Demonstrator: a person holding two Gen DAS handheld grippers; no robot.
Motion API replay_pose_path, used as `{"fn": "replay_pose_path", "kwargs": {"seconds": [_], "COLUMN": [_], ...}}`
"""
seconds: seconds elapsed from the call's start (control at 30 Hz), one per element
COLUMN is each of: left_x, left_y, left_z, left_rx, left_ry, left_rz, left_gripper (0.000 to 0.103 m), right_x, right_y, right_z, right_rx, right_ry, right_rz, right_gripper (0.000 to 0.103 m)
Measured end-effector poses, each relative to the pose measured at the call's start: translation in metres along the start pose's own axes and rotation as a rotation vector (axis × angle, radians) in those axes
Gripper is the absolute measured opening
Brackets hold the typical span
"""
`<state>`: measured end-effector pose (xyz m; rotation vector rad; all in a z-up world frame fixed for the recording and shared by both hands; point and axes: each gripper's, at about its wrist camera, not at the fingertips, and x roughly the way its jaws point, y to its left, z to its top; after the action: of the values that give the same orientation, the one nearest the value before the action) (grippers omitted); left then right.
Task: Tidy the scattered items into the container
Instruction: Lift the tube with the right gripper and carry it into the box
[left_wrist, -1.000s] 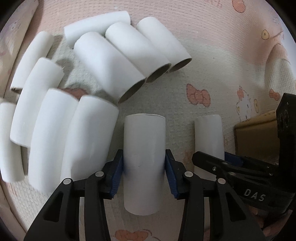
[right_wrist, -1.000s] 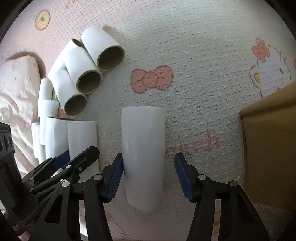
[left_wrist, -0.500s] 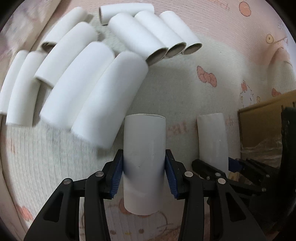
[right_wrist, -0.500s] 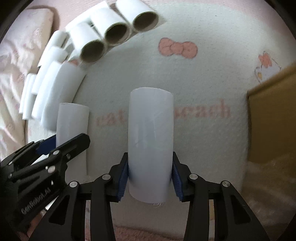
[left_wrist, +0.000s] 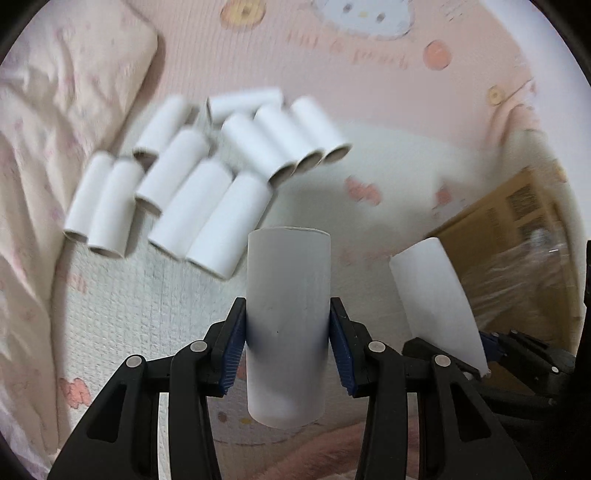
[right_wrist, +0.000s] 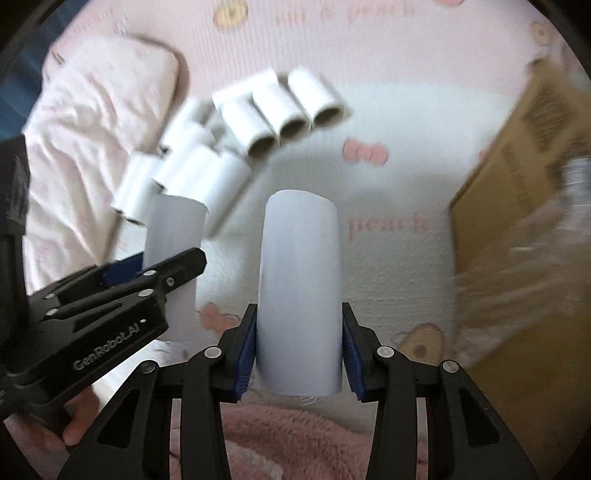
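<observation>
My left gripper (left_wrist: 288, 347) is shut on a white cardboard tube (left_wrist: 288, 306) and holds it lifted above the mat. My right gripper (right_wrist: 299, 347) is shut on another white tube (right_wrist: 299, 280), also lifted. Each gripper shows in the other's view: the right one with its tube (left_wrist: 436, 299) at the lower right of the left wrist view, the left one with its tube (right_wrist: 173, 236) at the left of the right wrist view. Several more white tubes (left_wrist: 207, 184) lie in a loose pile on the mat (left_wrist: 388, 155). A brown cardboard box (right_wrist: 524, 155) stands to the right.
A rumpled pale pink blanket (left_wrist: 62, 122) lies at the left of the mat. Crinkled clear plastic (left_wrist: 517, 280) lines the box's inside. Pink fluffy fabric (right_wrist: 295, 435) shows at the bottom of the right wrist view.
Both grippers have risen with their tubes, so the pile of tubes looks smaller and farther. The box has come more into view on the right.
</observation>
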<state>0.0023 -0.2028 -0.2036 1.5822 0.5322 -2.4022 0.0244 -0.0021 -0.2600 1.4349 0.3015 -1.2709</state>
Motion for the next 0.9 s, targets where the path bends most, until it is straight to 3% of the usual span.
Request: {"fn": "replay_pose_path", "kwargs": {"seconds": [0.1,0.3,0.57,0.9], "left_x": [-0.026,-0.065,-0.11,-0.106], "left_y": [-0.016,-0.062,-0.14,-0.229], "left_z": [0.006,0.014,0.014,0.032], "left_rx": [0.033,0.134,0.307,0.422], "left_ry": [-0.061,-0.144,-0.248,-0.199], "left_rz": [-0.012,-0.067,-0.121,-0.239], "left_gripper": [0.047,0.047,0.047,0.047], "right_x": [-0.026,-0.082,-0.143,-0.187], "right_y": [0.022,0.03,-0.01,-0.083], "right_z": [-0.004,-0.009,-0.024,-0.033], "right_rx": [0.004,0.01,0.079,0.202], "right_ry": [-0.093,-0.246,-0.379,-0.446], "right_rz": [0.009,0.014,0.005,0.051], "right_gripper": [0.039,0.039,0.039,0.039]}}
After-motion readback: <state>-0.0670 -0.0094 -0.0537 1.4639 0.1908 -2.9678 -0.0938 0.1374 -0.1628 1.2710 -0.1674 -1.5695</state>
